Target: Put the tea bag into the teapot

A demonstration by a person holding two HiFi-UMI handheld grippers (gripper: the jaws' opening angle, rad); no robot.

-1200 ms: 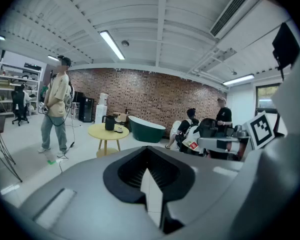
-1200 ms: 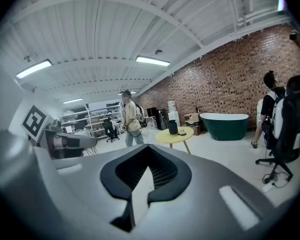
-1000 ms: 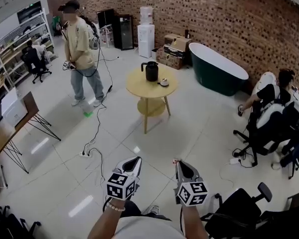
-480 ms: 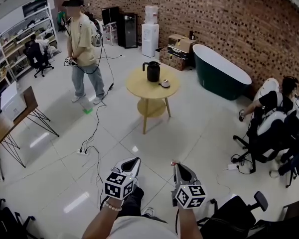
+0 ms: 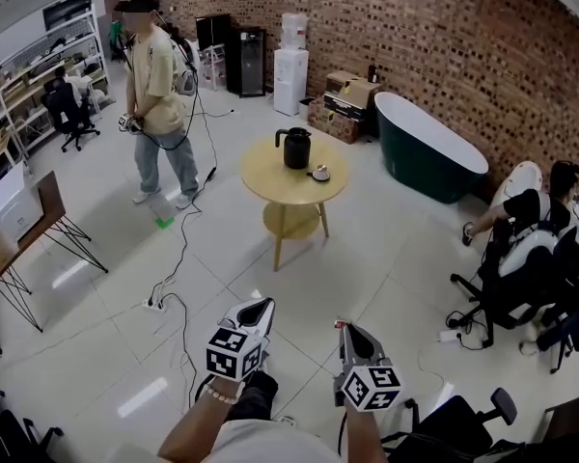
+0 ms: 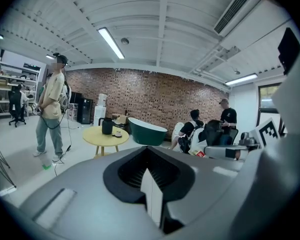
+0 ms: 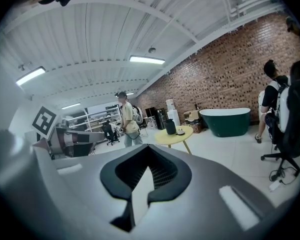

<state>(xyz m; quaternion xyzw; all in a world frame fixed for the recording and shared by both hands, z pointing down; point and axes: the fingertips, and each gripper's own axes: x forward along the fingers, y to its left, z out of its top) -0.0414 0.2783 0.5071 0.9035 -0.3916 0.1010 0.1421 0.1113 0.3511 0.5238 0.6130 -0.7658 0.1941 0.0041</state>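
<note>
Both tools nearer round table [image 5: 270, 179]; left tool [image 5: 259, 304] closed, empty; right tool [image 5: 346, 329] tight on tea bag [image 5: 340, 324]

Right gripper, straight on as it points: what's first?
Nothing close: bare floor ahead of the right gripper, its jaws shut on a tea bag. The line runs roughly toward the yellow table with the teapot; depth unclear, it may reach floor first.

Both forearms extended forward, near edge; left gripper [image 5: 252, 309] jaws together and empty, right gripper [image 5: 347, 332] beside it, pinching tea bag [image 5: 340, 324] at tips.
</note>
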